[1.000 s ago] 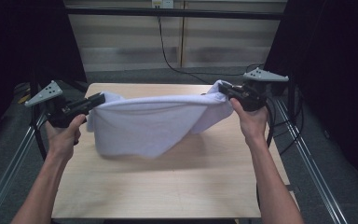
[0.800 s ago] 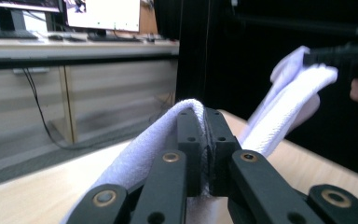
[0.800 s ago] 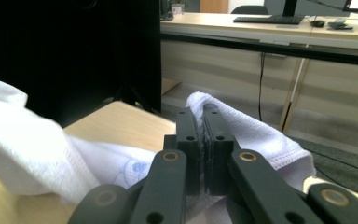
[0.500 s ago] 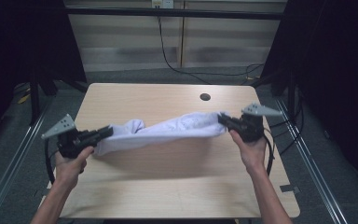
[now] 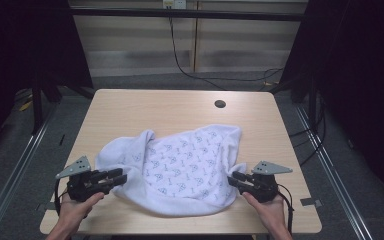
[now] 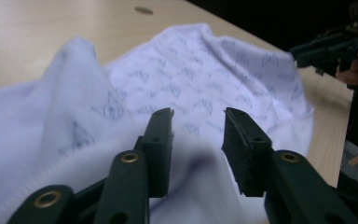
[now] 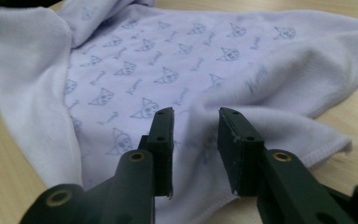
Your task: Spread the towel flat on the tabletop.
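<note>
We have the white towel (image 5: 180,170) lying rumpled on the worktop (image 5: 145,107), stretched side to side between us, and both the left tongs (image 5: 120,175) and right tongs (image 5: 232,178) have just been opening, now released at its ends.

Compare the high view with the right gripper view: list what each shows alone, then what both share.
High view alone: the whole table with its round hole, both hands, the left tongs at the towel's left edge, cables and the floor around.

Right gripper view alone: close up, the towel's stitched hem, the cat-face print in sharp detail, and a fold of cloth lying in the gap of the jaws, which have just been opening.

Both share: the white printed towel lying crumpled on the wooden tabletop, and the right tongs at its edge.
</note>
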Available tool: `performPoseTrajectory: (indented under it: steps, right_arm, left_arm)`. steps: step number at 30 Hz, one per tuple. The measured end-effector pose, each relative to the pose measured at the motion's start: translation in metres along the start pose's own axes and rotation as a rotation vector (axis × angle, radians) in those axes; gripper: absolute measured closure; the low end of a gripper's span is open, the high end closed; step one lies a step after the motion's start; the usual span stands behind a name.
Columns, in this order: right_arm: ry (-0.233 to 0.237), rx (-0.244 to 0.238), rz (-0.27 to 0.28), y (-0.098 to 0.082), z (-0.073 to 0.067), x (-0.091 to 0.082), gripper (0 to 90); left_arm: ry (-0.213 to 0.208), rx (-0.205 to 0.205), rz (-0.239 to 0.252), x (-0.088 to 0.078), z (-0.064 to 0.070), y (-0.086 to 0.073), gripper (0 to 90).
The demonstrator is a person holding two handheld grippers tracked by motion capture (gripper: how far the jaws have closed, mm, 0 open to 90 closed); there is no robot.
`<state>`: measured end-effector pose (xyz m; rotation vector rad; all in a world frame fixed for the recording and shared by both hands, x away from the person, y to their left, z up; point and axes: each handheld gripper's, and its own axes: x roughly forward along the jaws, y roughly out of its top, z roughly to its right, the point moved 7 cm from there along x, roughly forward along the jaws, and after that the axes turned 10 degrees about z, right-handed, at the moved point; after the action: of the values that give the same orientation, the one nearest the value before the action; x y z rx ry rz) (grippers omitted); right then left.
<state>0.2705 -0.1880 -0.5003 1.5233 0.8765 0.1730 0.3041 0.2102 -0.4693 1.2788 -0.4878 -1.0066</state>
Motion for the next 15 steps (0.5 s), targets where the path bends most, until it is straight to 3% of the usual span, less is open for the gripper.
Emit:
performPoseTrajectory:
  steps: [3, 6, 8, 11, 15]
  right_arm:
    - [-0.006, 0.004, 0.038, 0.009, 0.003, -0.008, 58.6]
    - [-0.042, 0.03, 0.068, 0.014, 0.02, -0.011, 59.6]
    - [-0.094, 0.027, 0.066, 0.013, 0.036, -0.008, 61.2]
    - [-0.135, 0.049, 0.021, 0.004, 0.061, 0.001, 60.7]
    - [-0.12, 0.094, -0.011, -0.007, 0.077, 0.016, 52.8]
  left_arm:
    - [0.003, 0.013, 0.007, 0.015, -0.003, 0.009, 58.9]
    - [0.009, 0.036, -0.089, 0.044, -0.01, -0.007, 63.2]
    - [0.024, 0.016, -0.14, 0.059, -0.017, -0.024, 68.5]
    - [0.049, 0.044, -0.237, 0.066, -0.025, -0.047, 73.1]
    - [0.042, 0.024, -0.265, 0.062, -0.028, -0.059, 74.5]
